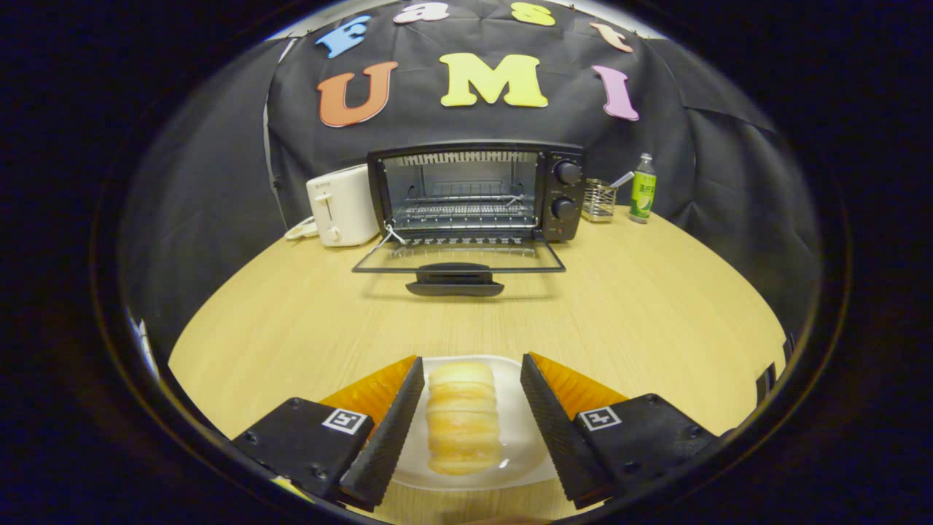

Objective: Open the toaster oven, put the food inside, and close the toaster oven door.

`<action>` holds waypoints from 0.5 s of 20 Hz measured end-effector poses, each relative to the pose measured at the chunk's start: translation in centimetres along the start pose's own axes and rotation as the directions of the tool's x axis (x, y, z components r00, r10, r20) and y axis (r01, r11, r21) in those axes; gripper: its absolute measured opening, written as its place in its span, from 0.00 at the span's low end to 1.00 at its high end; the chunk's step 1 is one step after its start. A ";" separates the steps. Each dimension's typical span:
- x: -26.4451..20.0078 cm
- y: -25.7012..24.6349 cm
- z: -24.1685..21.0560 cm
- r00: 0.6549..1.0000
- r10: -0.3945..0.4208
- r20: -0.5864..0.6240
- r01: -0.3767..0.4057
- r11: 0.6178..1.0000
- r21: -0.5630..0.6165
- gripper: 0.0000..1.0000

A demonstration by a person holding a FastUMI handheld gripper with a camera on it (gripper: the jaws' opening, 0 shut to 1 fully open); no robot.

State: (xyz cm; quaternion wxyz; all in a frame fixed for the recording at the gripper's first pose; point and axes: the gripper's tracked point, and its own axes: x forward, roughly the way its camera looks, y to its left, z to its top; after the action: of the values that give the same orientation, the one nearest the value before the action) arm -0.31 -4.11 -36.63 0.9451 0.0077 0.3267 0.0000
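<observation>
Jaws of the gripper (466,408) stand wide, gripping nothing, and the bread roll (462,415) lies between them on its white plate (521,445), long axis running straight ahead. Beyond, across the counter (641,313), the toaster oven (474,191) gapes open.

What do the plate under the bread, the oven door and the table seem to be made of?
With the gripper open around the bread:
Plate: glossy white, likely ceramic; it shows a highlight.
Oven door: clear glass in a dark frame, probably metal; the table shows through.
Table: light wood grain, possibly laminate.
</observation>
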 end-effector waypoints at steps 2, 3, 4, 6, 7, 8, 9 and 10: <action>-0.5 -0.2 -1.3 1.000 -0.013 0.003 0.013 1.000 -0.006 0.90; -0.8 -0.4 -1.1 0.999 -0.025 0.031 0.025 1.000 -0.005 0.91; -1.1 -0.9 -1.0 0.997 -0.050 0.051 0.050 0.999 -0.003 0.92; -1.8 -0.3 -1.7 0.997 -0.038 0.066 0.037 0.999 0.020 0.94; -1.9 0.3 -2.0 0.997 -0.019 0.073 0.017 1.000 0.024 0.93; -2.0 0.7 -2.3 0.998 -0.003 0.070 0.001 1.000 0.028 0.91; -2.1 0.9 -2.9 0.998 0.005 0.062 -0.007 0.999 0.035 0.91; -2.1 0.9 -3.4 0.999 0.005 0.052 -0.008 0.999 0.043 0.91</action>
State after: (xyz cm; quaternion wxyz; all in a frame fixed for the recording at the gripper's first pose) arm -4.06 -3.16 -37.94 0.9528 0.0294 0.3022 -0.0043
